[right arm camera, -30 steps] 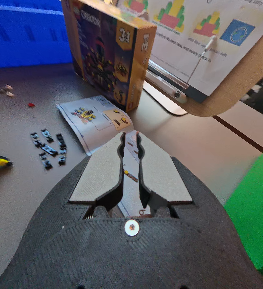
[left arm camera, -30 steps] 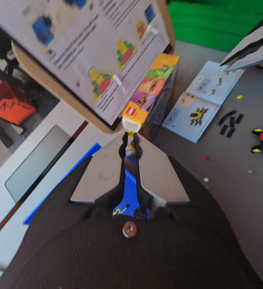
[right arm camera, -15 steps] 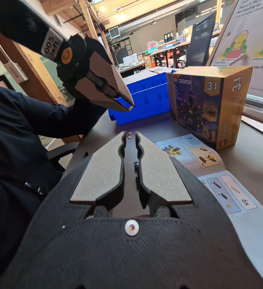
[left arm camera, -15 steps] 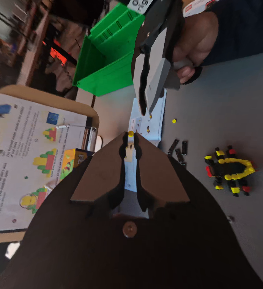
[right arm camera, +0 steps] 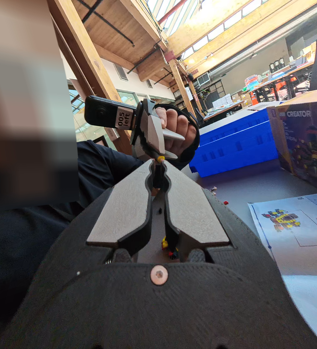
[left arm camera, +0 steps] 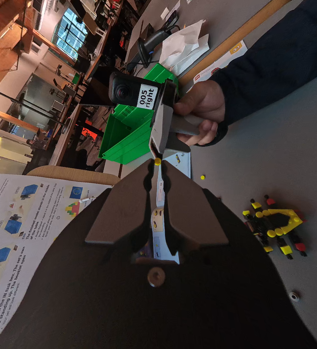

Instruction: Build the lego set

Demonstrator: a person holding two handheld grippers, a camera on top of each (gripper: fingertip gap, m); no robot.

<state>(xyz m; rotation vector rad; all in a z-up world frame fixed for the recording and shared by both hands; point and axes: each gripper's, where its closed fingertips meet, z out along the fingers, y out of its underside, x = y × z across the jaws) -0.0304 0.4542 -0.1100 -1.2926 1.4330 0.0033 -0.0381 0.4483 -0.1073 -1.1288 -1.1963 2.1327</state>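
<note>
My left gripper (left arm camera: 157, 164) is shut on a small yellow round stud (left arm camera: 157, 161) pinched at its tips, held in the air. My right gripper (right arm camera: 158, 162) is shut to a narrow slit, and I see nothing held in it. The two grippers point at each other, tips almost touching at the stud (right arm camera: 160, 158). In the left wrist view the right gripper (left arm camera: 154, 153) sits just above the stud. The black and yellow lego model (left arm camera: 274, 224) lies on the grey table to the right. A loose yellow stud (left arm camera: 202, 177) lies near the open booklet (left arm camera: 180, 162).
A green bin (left arm camera: 127, 139) stands behind the right gripper. A blue bin (right arm camera: 235, 143) and the lego box (right arm camera: 304, 143) stand at the table's far side. The booklet (right arm camera: 295, 236) lies open on the right. A board with a printed sheet (left arm camera: 31, 226) leans on the left.
Both grippers have swung up off the table and turned to face each other, closing the distance until their tips nearly meet. The left one still holds the yellow stud.
</note>
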